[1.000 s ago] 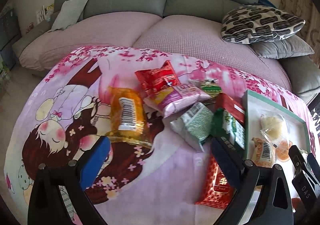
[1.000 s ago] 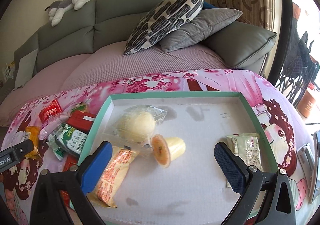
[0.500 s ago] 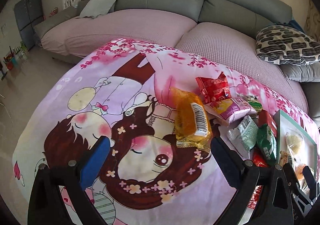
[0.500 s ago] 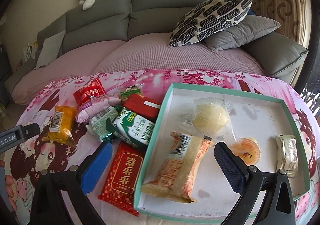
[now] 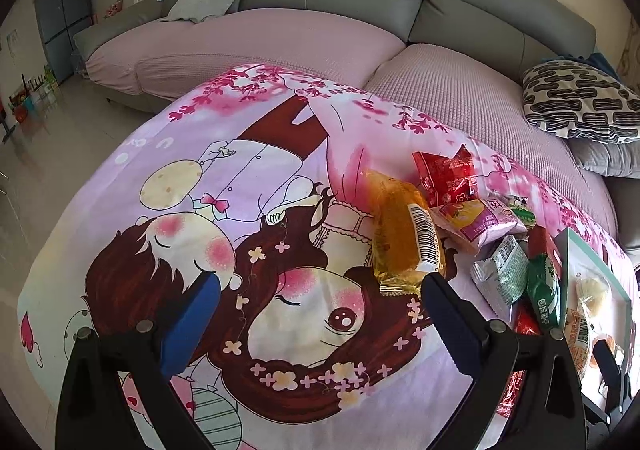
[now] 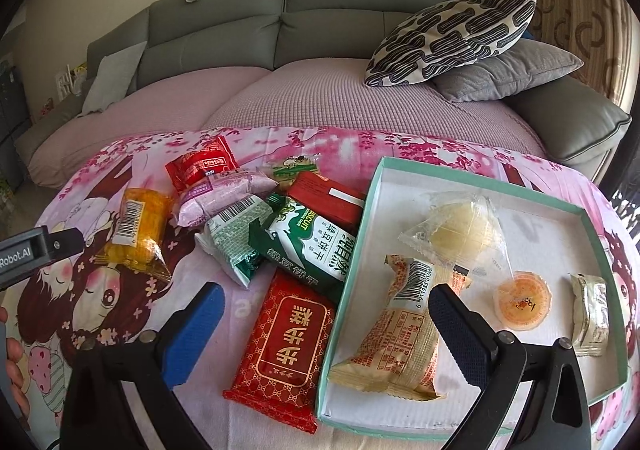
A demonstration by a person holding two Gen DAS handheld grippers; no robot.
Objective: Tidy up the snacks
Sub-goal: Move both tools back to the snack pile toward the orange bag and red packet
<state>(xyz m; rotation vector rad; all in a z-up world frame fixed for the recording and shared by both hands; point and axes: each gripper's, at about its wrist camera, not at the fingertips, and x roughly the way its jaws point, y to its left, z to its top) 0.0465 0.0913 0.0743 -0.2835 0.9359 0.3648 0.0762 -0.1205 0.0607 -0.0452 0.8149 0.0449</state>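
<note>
The snacks lie in a loose heap at the centre-left of the right wrist view: an orange packet (image 6: 138, 232) on the left, a red sachet (image 6: 200, 165) and a pink packet (image 6: 224, 195) above it, a green-and-white biscuit pack (image 6: 316, 246) in the middle, and a long red pack with gold characters (image 6: 286, 350) at lower centre. That red pack lies just beside the left wall of the teal-rimmed tray (image 6: 404, 167), which fills the right half of the frame and holds a pale bun in clear wrap (image 6: 460, 230), a cream packet with a barcode (image 6: 400, 330), an orange jelly cup (image 6: 522, 304) and a small white sachet (image 6: 590, 314). Everything rests on a pink cartoon-printed cloth (image 5: 200, 177) covering the tabletop.

The right hand-held gripper (image 6: 326, 324) hangs with its fingers wide apart, holding nothing. The left hand-held gripper (image 5: 320, 314) is likewise spread and empty, its right finger near the orange packet's lower end.
</note>
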